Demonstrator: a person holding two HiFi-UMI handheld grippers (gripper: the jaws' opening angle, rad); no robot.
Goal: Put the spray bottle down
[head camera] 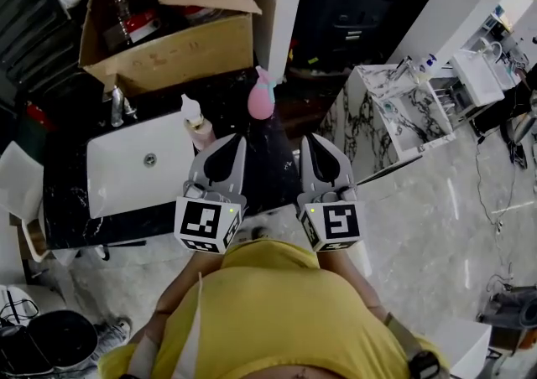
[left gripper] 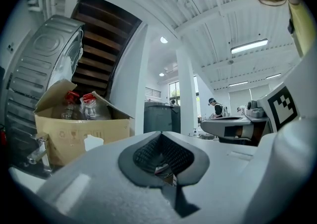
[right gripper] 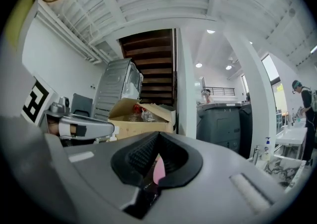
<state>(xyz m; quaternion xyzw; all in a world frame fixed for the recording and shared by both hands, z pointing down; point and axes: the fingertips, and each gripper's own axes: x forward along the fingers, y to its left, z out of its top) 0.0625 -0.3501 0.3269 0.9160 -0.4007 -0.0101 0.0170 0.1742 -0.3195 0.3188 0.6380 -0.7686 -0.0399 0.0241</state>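
Note:
A pink spray bottle (head camera: 261, 99) stands upright on the black counter (head camera: 243, 168), right of the sink, with nothing touching it. My left gripper (head camera: 240, 144) and right gripper (head camera: 307, 142) hover side by side nearer to me, both held level and apart from the bottle. In the left gripper view the left gripper (left gripper: 159, 135) is shut with nothing between its pads. The right gripper (right gripper: 157, 135) is shut too and empty. A sliver of the pink bottle (right gripper: 159, 171) shows beyond its jaws.
A white sink (head camera: 138, 169) with a tap (head camera: 117, 105) lies left of the grippers, and a white pump bottle (head camera: 197, 122) stands at its right edge. An open cardboard box (head camera: 168, 42) of bottles sits behind. A marble-topped unit (head camera: 394, 113) is at the right.

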